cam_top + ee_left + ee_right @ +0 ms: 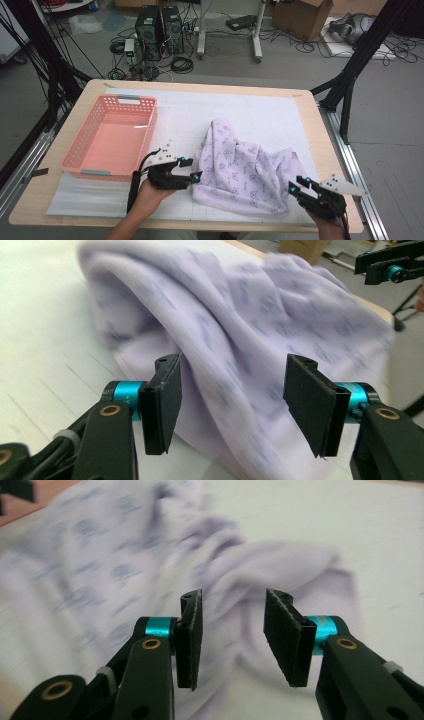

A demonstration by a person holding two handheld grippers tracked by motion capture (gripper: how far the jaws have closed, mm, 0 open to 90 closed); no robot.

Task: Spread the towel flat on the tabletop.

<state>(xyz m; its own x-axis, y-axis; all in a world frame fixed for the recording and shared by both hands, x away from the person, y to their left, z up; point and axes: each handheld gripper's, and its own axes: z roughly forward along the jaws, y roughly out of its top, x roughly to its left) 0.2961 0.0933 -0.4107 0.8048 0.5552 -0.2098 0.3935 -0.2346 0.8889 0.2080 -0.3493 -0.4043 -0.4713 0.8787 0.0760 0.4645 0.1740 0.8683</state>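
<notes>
A crumpled pale lilac cloth [245, 167] with a small blue print lies on the white mat at the front middle of the table. My left gripper [192, 168] stands open at the cloth's left edge. In the left gripper view its jaws [232, 362] are wide apart, with the cloth [225, 315] in front and below, free of the pads. My right gripper [299, 184] is open at the cloth's front right corner. In the right gripper view its jaws [234, 600] stand apart above the blurred cloth [100, 555] and touch nothing.
A pink plastic basket [75, 145] stands empty on the left of the table, close to my left gripper. The white mat [260, 107] is bare behind the cloth. The table's front edge [200, 226] runs just below both hands. Cables and computers sit on the floor beyond.
</notes>
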